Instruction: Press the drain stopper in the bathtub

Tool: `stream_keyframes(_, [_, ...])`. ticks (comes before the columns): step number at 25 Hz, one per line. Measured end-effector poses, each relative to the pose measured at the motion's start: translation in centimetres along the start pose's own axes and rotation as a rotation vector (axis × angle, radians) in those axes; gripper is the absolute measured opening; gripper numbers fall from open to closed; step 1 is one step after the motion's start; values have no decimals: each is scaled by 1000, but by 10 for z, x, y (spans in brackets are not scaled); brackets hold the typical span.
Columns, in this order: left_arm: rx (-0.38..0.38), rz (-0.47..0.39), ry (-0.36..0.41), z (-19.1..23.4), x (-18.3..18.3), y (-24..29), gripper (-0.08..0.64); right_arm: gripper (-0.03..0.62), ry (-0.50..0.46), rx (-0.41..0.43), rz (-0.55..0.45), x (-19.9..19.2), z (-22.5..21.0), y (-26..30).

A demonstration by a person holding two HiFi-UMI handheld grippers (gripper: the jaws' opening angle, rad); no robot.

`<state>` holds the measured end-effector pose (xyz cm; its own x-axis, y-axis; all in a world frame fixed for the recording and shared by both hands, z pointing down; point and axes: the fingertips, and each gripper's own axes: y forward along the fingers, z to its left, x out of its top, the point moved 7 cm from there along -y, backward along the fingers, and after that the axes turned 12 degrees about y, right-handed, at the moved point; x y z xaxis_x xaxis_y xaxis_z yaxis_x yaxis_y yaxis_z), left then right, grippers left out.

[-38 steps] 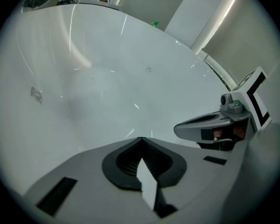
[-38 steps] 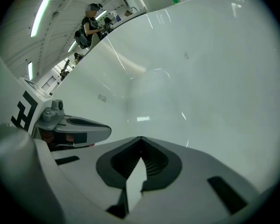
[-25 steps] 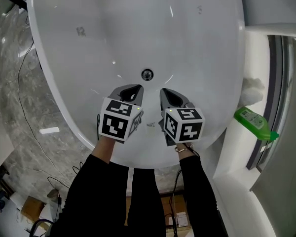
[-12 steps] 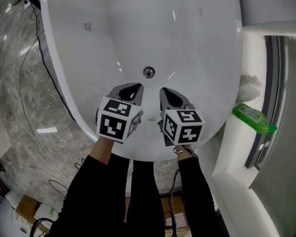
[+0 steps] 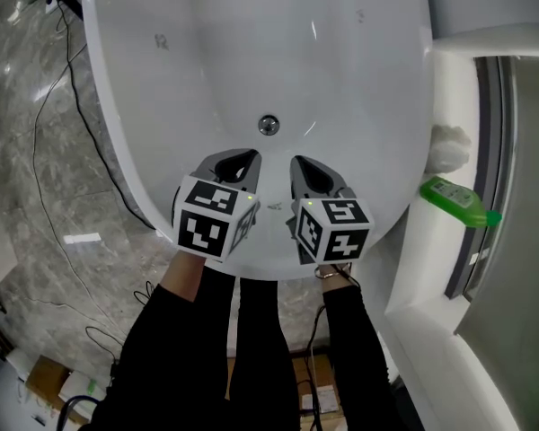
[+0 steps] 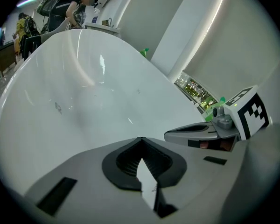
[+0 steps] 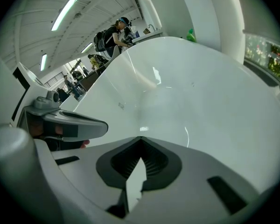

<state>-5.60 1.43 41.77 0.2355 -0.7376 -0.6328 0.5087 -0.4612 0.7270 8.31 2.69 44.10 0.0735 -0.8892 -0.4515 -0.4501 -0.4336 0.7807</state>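
The round chrome drain stopper (image 5: 268, 125) sits at the bottom of the white bathtub (image 5: 359, 97). My left gripper (image 5: 242, 159) and right gripper (image 5: 304, 163) hover side by side over the tub's near end, a short way short of the stopper. Both are shut with nothing in them. In the left gripper view the jaws meet at a point (image 6: 139, 138) above the tub's smooth wall, and the right gripper (image 6: 203, 133) shows beside it. The right gripper view shows its own shut tip (image 7: 140, 138) and the left gripper (image 7: 72, 121). The stopper is hidden in both gripper views.
A green bottle (image 5: 455, 201) and a white cloth (image 5: 446, 145) lie on the white ledge to the tub's right, by a window frame. A black cable (image 5: 83, 128) trails over the marble floor on the left. People stand far off beyond the tub (image 7: 115, 35).
The head view has shifted a little, so the tub and stopper sit slightly higher in the frame. Both grippers stay shut and side by side.
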Motion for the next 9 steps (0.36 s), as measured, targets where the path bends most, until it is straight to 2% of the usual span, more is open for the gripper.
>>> stream_keyframes(9, [5,-33,-3,-12,4,-20,3,2,-4,6,-23,-5,7,-17])
